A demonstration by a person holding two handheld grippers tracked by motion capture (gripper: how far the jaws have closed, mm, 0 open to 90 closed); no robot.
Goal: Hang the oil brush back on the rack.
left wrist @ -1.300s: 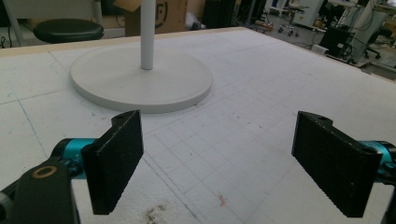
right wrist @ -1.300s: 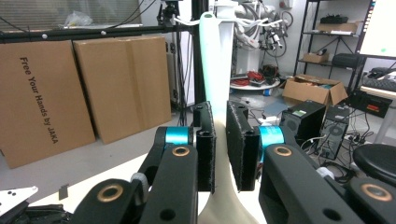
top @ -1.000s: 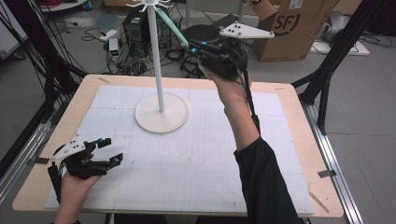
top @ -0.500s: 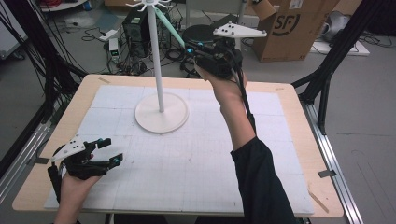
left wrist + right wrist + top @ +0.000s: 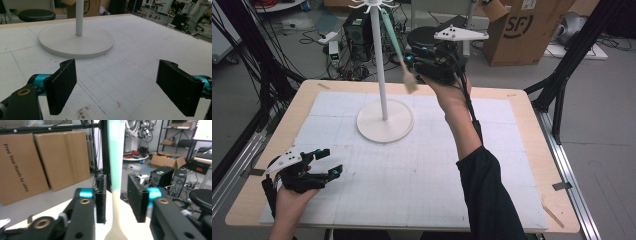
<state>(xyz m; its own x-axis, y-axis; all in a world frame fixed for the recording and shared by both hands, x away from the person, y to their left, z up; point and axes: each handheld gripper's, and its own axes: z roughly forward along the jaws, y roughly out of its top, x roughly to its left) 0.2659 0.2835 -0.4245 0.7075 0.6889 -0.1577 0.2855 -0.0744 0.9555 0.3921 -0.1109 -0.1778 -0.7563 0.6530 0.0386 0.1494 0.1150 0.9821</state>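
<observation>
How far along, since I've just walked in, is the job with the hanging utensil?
Done: the green-handled utensil hangs tilted from the stand. In hand: the right tongs bracket its lower end; whether they grip it is unclear. Left: hanging it or lifting it off, I can't tell. The left tongs sit open, empty.

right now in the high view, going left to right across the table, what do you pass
left tongs → white stand base → hanging green spatula → right tongs → cardboard box beyond the table
</observation>
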